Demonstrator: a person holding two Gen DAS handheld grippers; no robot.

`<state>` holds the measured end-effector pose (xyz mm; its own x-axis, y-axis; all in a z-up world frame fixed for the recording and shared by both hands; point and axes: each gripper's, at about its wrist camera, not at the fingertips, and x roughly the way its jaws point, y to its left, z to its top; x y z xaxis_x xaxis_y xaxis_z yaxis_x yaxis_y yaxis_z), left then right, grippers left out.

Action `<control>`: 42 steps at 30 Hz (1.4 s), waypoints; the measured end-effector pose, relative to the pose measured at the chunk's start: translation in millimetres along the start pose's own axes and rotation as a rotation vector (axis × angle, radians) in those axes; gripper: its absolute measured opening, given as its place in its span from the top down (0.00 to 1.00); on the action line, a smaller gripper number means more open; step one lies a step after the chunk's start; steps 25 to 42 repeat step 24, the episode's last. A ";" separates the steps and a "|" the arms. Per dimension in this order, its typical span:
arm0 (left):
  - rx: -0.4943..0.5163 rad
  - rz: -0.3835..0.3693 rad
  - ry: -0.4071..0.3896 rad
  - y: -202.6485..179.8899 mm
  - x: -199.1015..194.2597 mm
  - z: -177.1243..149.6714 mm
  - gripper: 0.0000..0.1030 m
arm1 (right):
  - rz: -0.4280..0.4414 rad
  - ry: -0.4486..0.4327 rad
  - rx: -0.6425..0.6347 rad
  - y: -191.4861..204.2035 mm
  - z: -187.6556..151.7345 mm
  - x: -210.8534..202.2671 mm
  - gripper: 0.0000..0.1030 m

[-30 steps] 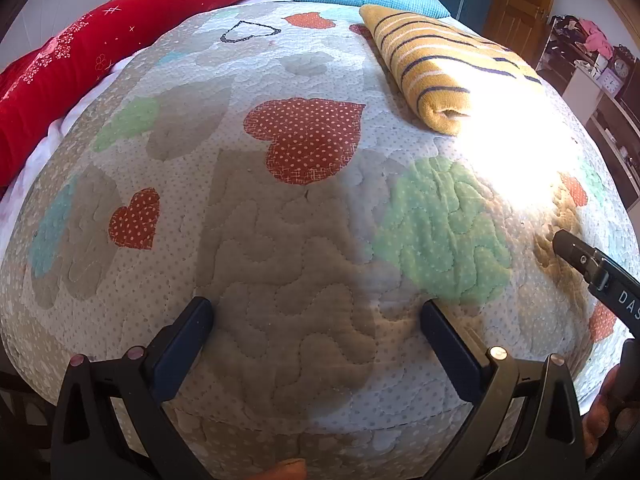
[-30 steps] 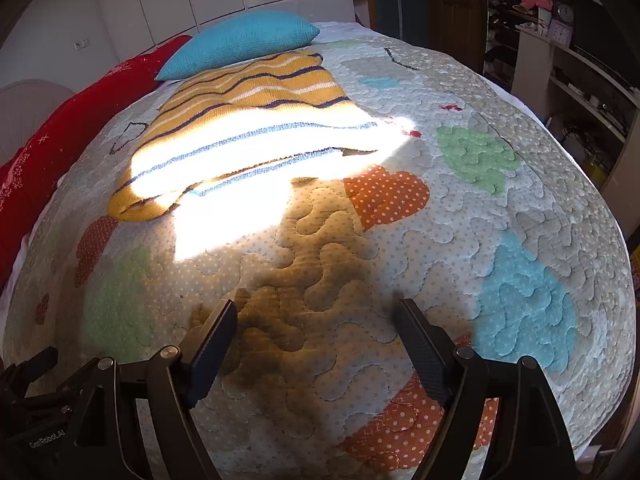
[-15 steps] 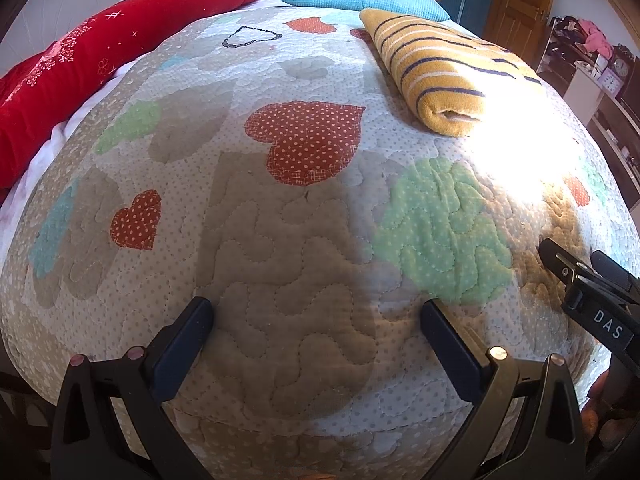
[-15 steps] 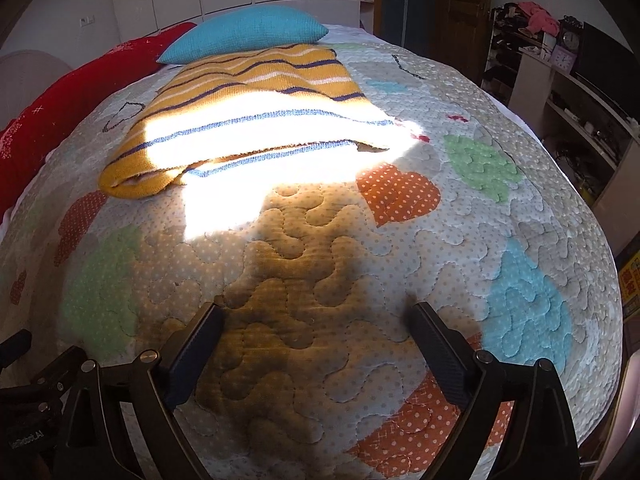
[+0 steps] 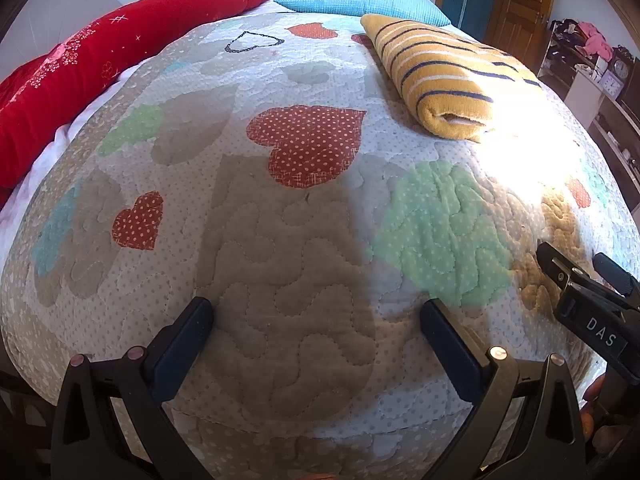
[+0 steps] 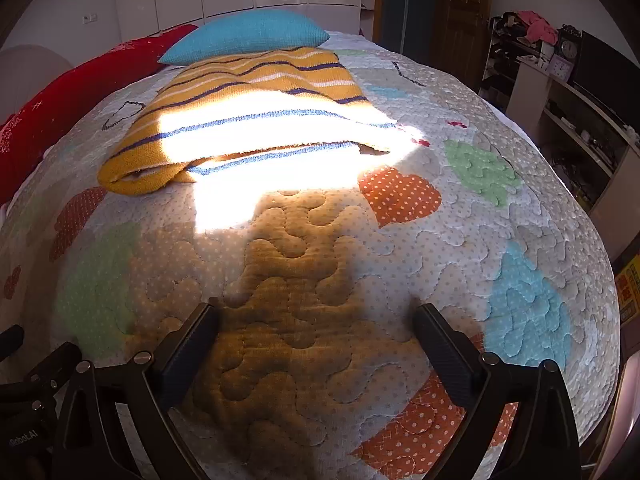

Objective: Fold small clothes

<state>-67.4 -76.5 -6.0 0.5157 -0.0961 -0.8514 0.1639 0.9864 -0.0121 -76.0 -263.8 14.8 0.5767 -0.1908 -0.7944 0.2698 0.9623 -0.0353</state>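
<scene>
A yellow knit garment with dark and white stripes (image 6: 248, 120) lies folded on the quilted bed cover, partly in bright sunlight. It also shows in the left wrist view (image 5: 444, 80) at the far right. My right gripper (image 6: 316, 336) is open and empty, low over the quilt, well short of the garment. My left gripper (image 5: 316, 332) is open and empty over the near part of the quilt, left of the garment. The right gripper's body shows at the right edge of the left wrist view (image 5: 588, 304).
The quilt (image 5: 304, 148) has heart patches. A blue pillow (image 6: 248, 34) and a long red cushion (image 5: 100, 52) lie at the head and left side. Shelves with clutter (image 6: 560, 92) stand right of the bed. A wooden door (image 5: 520, 4) is behind.
Both grippers have pulled back a little toward the near edge of the bed and stayed open. The right gripper's body has come further into the left wrist view.
</scene>
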 end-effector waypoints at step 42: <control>0.007 -0.005 -0.021 3.3 -1.7 -3.6 0.00 | 0.039 -0.044 0.003 1.7 -1.9 -17.6 0.02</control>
